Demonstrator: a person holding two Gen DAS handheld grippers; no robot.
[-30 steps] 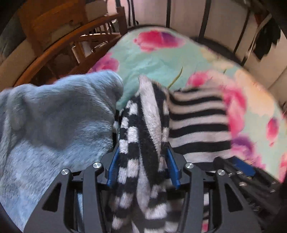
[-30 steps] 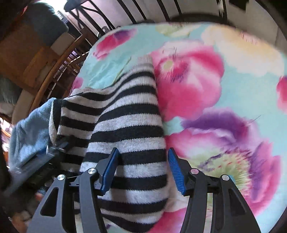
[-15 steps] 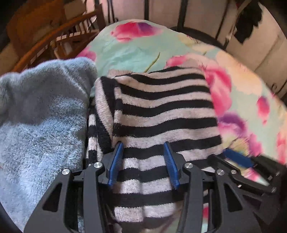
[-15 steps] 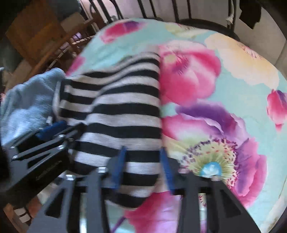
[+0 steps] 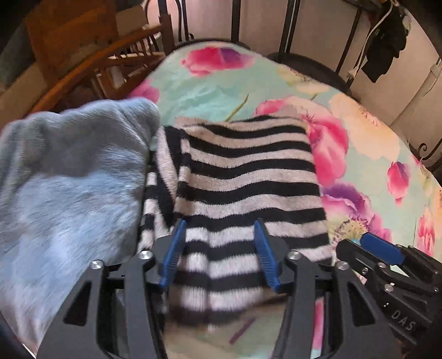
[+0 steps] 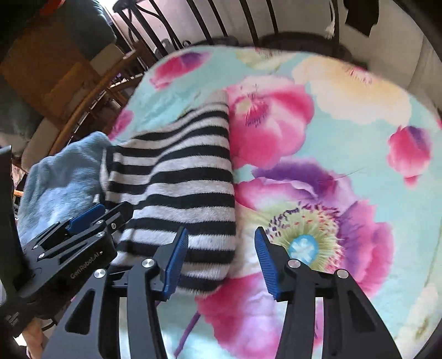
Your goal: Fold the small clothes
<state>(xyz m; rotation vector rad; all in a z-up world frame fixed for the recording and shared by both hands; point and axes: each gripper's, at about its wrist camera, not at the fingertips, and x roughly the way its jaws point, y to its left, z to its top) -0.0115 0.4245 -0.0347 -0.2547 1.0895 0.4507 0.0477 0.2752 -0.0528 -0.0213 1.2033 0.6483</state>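
Striped garment now lies folded flat on the bed. Left gripper has just been opening, right gripper closing; both half-open, holding nothing.

Open floral bedspread lies clear from 12 to 4 o'clock. Striped garment occupies centre; blue fleece blocks 9 o'clock. Wooden chair at 11, metal bedframe bars at 12, apparently bounding the far edge.
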